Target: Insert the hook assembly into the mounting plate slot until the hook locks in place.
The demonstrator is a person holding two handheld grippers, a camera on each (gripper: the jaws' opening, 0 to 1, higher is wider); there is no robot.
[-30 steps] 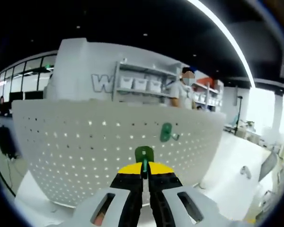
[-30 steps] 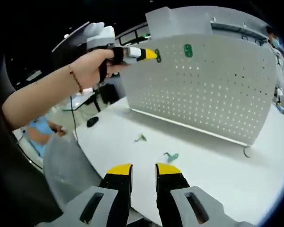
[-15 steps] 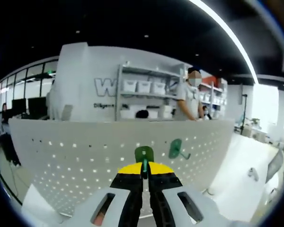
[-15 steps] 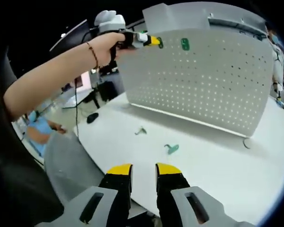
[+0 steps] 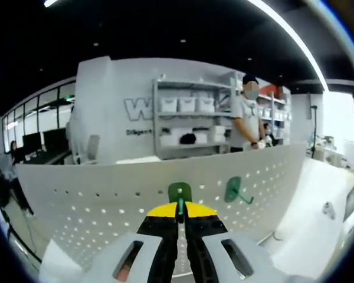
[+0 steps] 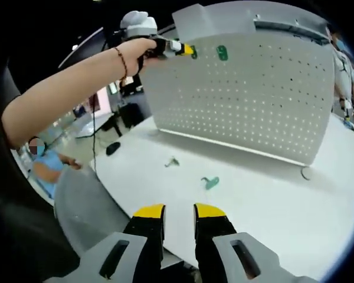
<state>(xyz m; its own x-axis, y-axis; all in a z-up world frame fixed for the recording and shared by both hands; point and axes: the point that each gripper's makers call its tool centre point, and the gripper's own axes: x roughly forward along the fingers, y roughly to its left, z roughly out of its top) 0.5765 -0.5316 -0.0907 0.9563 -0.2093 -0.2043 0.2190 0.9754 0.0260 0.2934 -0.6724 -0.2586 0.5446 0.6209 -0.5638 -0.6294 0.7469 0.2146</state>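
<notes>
A big bright room with shelves (image 5: 189,118) of white boxes along the back wall sits behind a white table (image 6: 271,200). A person in a white shirt (image 5: 246,115) stands near the shelves. On the table stands a tall white board full of little holes, the mounting plate (image 6: 253,100). It stands upright on the table.

In the left gripper view, the left gripper (image 5: 180,207) has its black and yellow jaws pressed together on a small green hook (image 5: 179,192). The hook sticks up from between the jaw tips, right in front of the top part of the board. A second green hook (image 5: 233,190) already hangs on the board, near the top, off to the right of the held one.

In the right gripper view, the person's hand (image 6: 133,53) holds the left gripper up high by the top left part of the board. The hanging green hook (image 6: 222,53) is just beside its tip there.

The right gripper (image 6: 179,213) hangs low over the near edge of the table. Its jaws stand a little apart and hold nothing. Two more small hooks lie flat on the table: a bluish green one (image 6: 210,182) and a duller one (image 6: 172,162) further to the left. A small ring-shaped thing (image 6: 305,173) lies by the foot of the board on the right.
</notes>
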